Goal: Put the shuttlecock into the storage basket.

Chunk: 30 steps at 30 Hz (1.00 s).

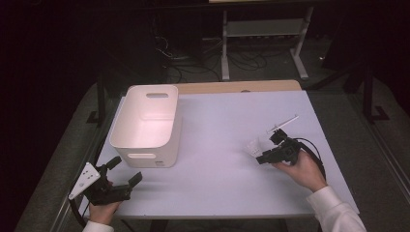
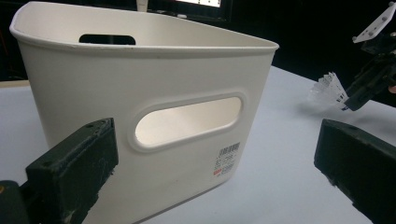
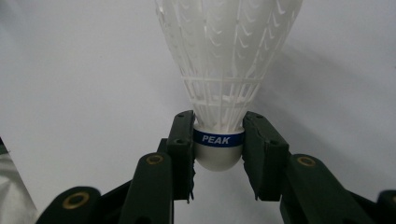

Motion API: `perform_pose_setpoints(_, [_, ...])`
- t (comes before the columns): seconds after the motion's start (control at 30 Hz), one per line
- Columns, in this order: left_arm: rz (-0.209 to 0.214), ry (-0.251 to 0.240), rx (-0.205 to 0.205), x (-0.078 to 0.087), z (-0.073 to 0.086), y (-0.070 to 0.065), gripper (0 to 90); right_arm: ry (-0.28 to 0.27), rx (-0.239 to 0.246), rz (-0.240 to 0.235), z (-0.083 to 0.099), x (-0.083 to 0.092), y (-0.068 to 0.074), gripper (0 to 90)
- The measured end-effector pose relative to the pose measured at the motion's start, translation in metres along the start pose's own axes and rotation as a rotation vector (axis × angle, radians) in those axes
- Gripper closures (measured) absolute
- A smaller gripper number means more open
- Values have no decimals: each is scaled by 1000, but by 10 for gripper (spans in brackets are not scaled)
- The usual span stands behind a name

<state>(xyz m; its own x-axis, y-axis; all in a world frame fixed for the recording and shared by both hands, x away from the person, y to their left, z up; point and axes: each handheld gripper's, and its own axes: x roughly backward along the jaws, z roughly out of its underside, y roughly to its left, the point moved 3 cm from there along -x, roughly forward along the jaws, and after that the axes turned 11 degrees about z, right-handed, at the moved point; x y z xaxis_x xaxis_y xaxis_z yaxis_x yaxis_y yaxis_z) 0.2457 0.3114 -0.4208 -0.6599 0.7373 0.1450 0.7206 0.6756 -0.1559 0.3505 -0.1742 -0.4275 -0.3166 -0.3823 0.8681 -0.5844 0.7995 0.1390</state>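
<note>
Near table's [image 1: 232, 193] right edge, right gripper [image 3: 218, 149] clamps shuttlecock [image 3: 229, 60]

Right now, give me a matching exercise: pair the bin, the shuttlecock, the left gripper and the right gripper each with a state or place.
1 white bin
2 shuttlecock
3 left gripper
4 right gripper

A open, at the table's near left corner
B shut on the cork base
C clamped by its blue PEAK band
D stands on the table's left side

Pairs: 1-D, 2-C, 3-A, 4-B
</note>
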Motion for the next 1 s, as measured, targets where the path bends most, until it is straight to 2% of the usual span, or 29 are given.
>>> perform_pose_setpoints(0.57, [1, 3, -2, 0, 0, 0, 0, -40, 50, -32, -21, 7, 20, 643])
perform_pose_setpoints(0.63, [1, 2, -1, 0, 0, 0, 0, -44, 52, -25, -22, 7, 20, 643])
perform_pose_setpoints(0.83, [3, 0, 0, 0, 0, 0, 0, -64, 88, -49, -36, 7, 32, 643])
perform_pose_setpoints(1.0, [4, -1, -1, 0, 0, 0, 0, -68, 113, -46, -46, 10, 42, 643])
